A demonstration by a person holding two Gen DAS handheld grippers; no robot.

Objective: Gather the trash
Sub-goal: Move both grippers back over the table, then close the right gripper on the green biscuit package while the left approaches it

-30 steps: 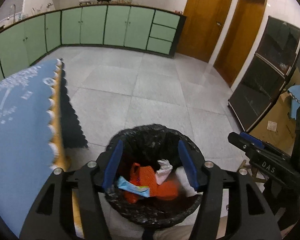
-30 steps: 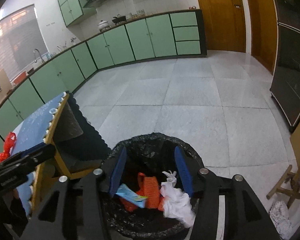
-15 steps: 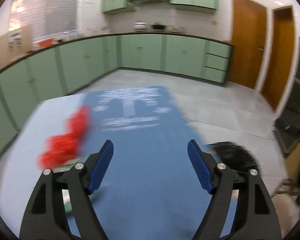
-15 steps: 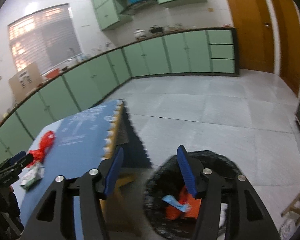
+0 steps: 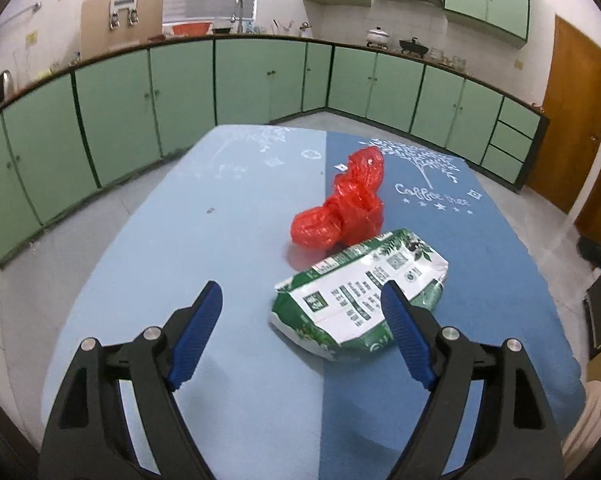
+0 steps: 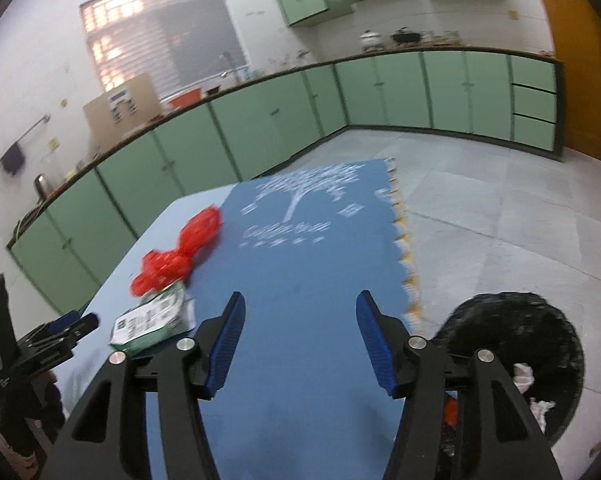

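A green and white snack bag [image 5: 360,294] lies on the blue table [image 5: 220,240], with a crumpled red plastic bag [image 5: 346,206] just behind it. My left gripper [image 5: 300,300] is open and empty, hovering just before the snack bag, whose right end is by the right finger. My right gripper [image 6: 298,314] is open and empty above the table's near right part. In the right wrist view the snack bag [image 6: 152,320] and red bag [image 6: 180,246] lie far left, and the black-lined trash bin [image 6: 520,356] stands on the floor at right, holding trash.
Green cabinets [image 5: 260,80] run along the walls. Brown doors [image 5: 572,128] stand at right. The table's scalloped edge [image 6: 404,240] faces the tiled floor [image 6: 500,208]. The left gripper shows at the left edge of the right wrist view [image 6: 48,340].
Both grippers swung away from the trash bin to the table. The left one now faces the snack bag and red bag close up. Both stay open and empty.
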